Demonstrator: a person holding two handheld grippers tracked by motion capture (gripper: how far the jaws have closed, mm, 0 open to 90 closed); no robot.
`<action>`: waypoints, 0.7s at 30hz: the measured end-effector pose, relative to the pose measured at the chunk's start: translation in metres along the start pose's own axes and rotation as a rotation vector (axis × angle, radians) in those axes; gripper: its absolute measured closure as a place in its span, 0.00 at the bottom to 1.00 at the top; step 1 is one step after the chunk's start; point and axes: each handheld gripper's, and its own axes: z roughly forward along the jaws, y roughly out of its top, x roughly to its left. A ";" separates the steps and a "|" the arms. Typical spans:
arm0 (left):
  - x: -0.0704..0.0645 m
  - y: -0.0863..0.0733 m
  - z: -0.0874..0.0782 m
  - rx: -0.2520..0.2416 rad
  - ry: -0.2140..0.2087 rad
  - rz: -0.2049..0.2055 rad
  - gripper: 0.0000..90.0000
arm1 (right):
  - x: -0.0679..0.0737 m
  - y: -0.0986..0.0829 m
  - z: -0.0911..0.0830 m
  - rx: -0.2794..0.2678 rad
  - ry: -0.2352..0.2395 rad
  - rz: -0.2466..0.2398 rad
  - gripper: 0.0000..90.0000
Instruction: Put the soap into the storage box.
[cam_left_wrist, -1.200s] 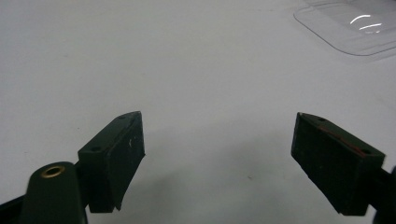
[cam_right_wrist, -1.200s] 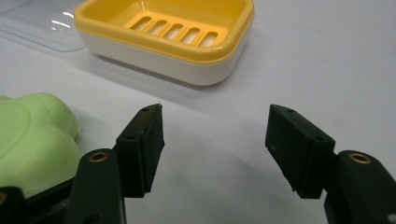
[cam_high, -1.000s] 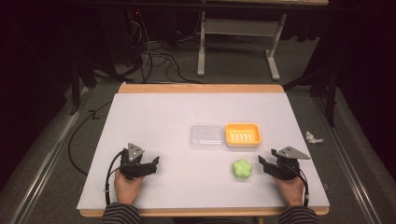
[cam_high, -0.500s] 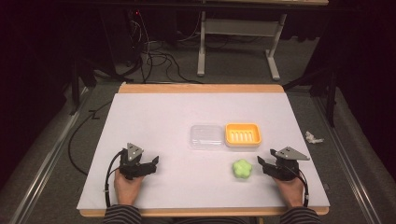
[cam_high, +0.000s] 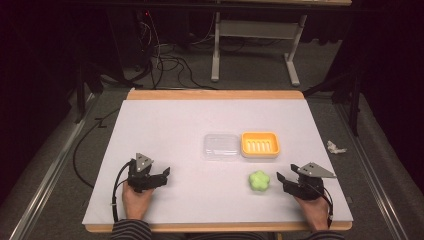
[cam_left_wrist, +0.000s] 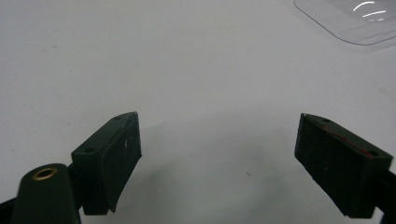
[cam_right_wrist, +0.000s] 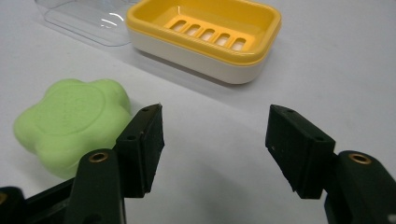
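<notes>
A green flower-shaped soap (cam_right_wrist: 70, 123) lies on the white table (cam_high: 165, 125), just beside the right gripper (cam_right_wrist: 215, 140) and outside its jaws, which stand wide apart, holding nothing. Beyond the gripper sits a yellow soap dish (cam_right_wrist: 210, 35) with a clear lid (cam_right_wrist: 84, 16) beside it. The left gripper (cam_left_wrist: 219, 154) rests well apart, jaws spread and empty.

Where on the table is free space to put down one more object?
The table is bare behind the clear lid and yellow soap dish, and left of the lid above the left gripper. It is crowded between the dish, green soap and right gripper.
</notes>
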 end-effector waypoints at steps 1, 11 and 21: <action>0.000 0.000 0.000 -0.001 0.000 0.000 0.17 | 0.002 0.000 -0.001 0.001 0.002 0.007 0.42; 0.000 0.000 0.000 0.003 -0.009 -0.004 0.17 | 0.013 0.000 -0.012 0.008 0.027 0.021 0.40; 0.000 0.000 0.000 0.000 -0.010 -0.003 0.17 | 0.037 0.010 -0.022 0.016 0.051 -0.054 0.37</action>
